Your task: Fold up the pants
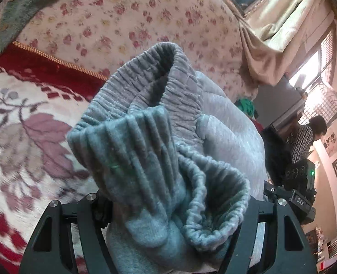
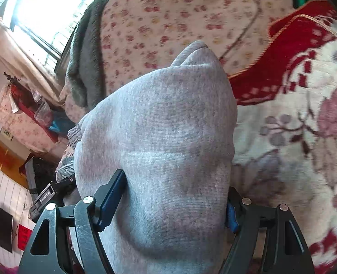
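Note:
The grey sweatpants (image 1: 159, 137) fill the middle of both views, lifted above the bed. In the left wrist view the ribbed elastic waistband (image 1: 145, 84) and a gathered cuff (image 1: 214, 196) bunch up between the black arms of my left gripper (image 1: 175, 223), which is shut on the fabric; its fingertips are hidden by cloth. In the right wrist view a smooth bulge of the pants (image 2: 159, 150) sits between the blue pads (image 2: 111, 203) of my right gripper (image 2: 173, 207), which is shut on it.
Below lies a red and cream floral blanket (image 1: 31, 137) over a pink flowered sheet (image 1: 122, 22). A grey fleece (image 1: 24, 6) lies at the far edge. A person (image 1: 310, 134) stands at the right by a window; the other gripper (image 1: 301, 196) shows there.

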Motion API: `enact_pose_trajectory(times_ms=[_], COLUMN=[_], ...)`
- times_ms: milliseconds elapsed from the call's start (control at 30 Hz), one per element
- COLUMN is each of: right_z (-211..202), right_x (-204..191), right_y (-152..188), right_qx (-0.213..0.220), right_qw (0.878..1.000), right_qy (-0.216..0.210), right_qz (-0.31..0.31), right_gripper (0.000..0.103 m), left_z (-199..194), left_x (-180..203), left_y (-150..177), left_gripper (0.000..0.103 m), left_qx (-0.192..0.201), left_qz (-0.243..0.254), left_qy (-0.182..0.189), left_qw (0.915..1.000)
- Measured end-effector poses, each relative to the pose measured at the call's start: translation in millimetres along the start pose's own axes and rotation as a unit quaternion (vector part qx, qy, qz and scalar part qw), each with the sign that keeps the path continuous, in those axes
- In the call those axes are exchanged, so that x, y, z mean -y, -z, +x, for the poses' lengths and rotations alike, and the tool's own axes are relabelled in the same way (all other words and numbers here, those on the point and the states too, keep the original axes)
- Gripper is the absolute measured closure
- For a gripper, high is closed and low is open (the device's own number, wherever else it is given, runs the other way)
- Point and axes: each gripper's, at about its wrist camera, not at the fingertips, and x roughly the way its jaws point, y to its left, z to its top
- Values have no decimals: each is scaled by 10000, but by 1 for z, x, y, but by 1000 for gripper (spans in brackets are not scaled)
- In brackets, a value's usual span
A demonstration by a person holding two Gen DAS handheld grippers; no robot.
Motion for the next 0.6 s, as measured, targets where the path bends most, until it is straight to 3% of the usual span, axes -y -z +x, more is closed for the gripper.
enact_pose_trajectory(times_ms=[133, 233, 267, 367, 433, 600], right_z=[12, 24, 23, 14, 9, 0], right_x=[34, 48, 48, 33, 20, 0], right_y=[4, 14, 15, 15, 14, 16], right_qx=[-210, -346, -262, -29, 54, 208], right_qw=[9995, 9976, 9974, 9924, 9852, 9736], right_qy=[96, 570, 662, 1171, 1569, 2053], right_qz=[202, 187, 124, -386, -693, -975], right_gripper=[23, 13, 8, 5, 5, 5], left_z=[23, 28, 25, 21, 16, -8], left_x=[-3, -5, -5, -9, -9, -5], left_y=[12, 21, 23, 21, 20, 19], left_gripper=[32, 30, 29, 23, 21, 19], left_qx=[-227, -209, -192, -216, -148, 132], left_qz=[-26, 116, 180, 185, 259, 584], left_qy=[-292, -411, -391, -417, -485, -886], left_qw=[9993, 9989, 9989, 9987, 9984, 9943])
